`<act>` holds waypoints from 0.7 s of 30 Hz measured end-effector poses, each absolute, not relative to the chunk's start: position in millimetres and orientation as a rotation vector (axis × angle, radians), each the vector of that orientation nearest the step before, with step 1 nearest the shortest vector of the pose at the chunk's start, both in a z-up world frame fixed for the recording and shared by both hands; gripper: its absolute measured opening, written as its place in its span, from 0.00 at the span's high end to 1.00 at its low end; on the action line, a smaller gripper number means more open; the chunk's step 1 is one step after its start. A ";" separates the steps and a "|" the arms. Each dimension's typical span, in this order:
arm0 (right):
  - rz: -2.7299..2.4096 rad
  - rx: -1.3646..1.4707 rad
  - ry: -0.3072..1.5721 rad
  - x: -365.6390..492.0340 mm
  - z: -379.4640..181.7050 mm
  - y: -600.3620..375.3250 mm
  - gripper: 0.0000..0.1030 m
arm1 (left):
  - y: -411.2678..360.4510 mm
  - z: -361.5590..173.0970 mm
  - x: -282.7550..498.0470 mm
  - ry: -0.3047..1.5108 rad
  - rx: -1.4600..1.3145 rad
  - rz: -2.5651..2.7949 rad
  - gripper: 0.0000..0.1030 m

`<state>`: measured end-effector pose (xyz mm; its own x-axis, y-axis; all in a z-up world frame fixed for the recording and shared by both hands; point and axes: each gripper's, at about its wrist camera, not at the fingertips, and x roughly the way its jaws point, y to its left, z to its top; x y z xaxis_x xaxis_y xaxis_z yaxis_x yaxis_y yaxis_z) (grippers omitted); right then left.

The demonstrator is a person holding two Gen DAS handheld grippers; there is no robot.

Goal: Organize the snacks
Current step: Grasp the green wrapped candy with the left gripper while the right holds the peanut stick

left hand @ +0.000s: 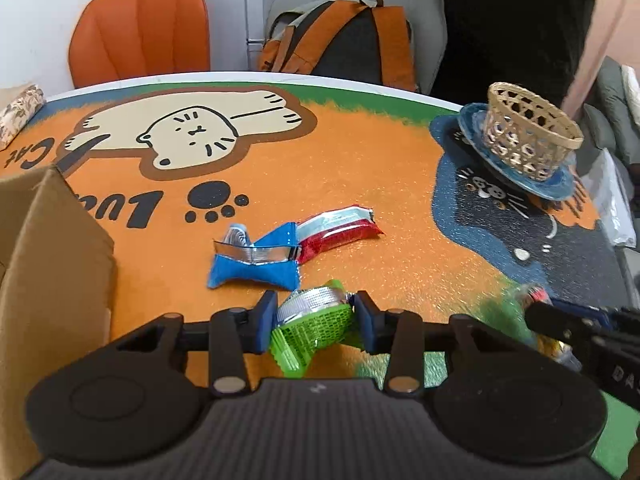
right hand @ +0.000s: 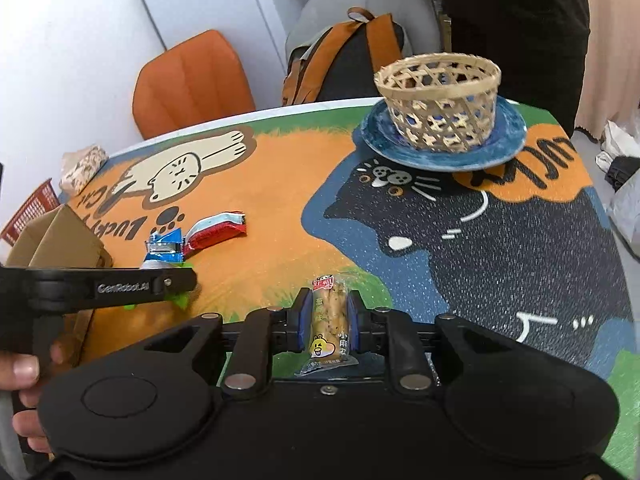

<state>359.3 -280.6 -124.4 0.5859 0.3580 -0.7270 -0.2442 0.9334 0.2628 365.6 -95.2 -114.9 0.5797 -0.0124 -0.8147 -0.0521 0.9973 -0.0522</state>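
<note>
Our right claw pinches a clear-wrapped biscuit stick, its long axis running straight out along the fingers, toward the far side of the counter. From that claw the woven basket on the blue plate lies ahead and a little to the right, well apart, and we judge it the likely drop spot, so our right side is the nearer one. Our left claw is closed on a green snack packet, just clear of the counter. Just beyond it lie a blue packet and a red packet, touching; a cardboard box stands to the left.
</note>
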 end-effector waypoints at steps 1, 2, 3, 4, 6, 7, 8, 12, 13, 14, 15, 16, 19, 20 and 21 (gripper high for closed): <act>0.358 0.130 0.881 359.0 -121.9 -278.0 0.80 | -92.7 -111.3 363.6 0.956 -0.076 0.017 0.61; 0.362 0.123 0.884 358.5 -119.6 -275.5 0.80 | -91.4 -107.5 361.3 0.949 -0.069 0.018 0.61; 0.367 0.116 0.887 358.0 -117.3 -273.0 0.80 | -89.8 -103.0 358.2 0.938 -0.059 0.022 0.61; 0.372 0.108 0.890 357.4 -115.2 -270.3 0.80 | -87.5 -98.9 355.4 0.933 -0.059 0.022 0.61; 0.371 0.093 0.898 356.6 -110.3 -264.3 0.80 | -82.5 -89.9 349.7 0.930 -0.058 0.016 0.61; 0.373 0.092 0.900 356.5 -107.3 -261.8 0.80 | -80.3 -85.3 347.1 0.925 -0.054 0.014 0.61; 0.380 0.092 0.903 356.2 -103.9 -258.7 0.80 | -77.7 -81.3 344.8 0.922 -0.052 0.015 0.61; 0.414 0.069 0.910 353.5 -90.0 -241.8 0.80 | -62.4 -66.0 336.0 0.927 -0.050 0.037 0.61; 0.422 0.059 0.911 352.5 -86.1 -236.3 0.80 | -58.9 -63.0 333.6 0.925 -0.050 0.040 0.61; 0.433 0.050 0.912 351.4 -82.5 -231.5 0.80 | -54.9 -59.0 330.4 0.925 -0.050 0.041 0.61; 0.446 0.040 0.913 350.3 -78.1 -225.5 0.80 | -50.7 -54.6 327.0 0.924 -0.053 0.043 0.61; 0.459 0.032 0.916 349.7 -74.0 -220.0 0.80 | -47.1 -51.0 323.9 0.923 -0.054 0.043 0.61; 0.497 0.011 0.927 348.4 -60.8 -203.2 0.80 | -35.3 -38.0 314.6 0.920 -0.056 0.045 0.61; 0.506 0.002 0.931 347.8 -56.1 -197.5 0.80 | -31.0 -34.1 311.9 0.919 -0.059 0.046 0.61; 0.517 -0.008 0.934 346.9 -52.1 -192.5 0.80 | -26.3 -30.3 309.1 0.919 -0.063 0.048 0.61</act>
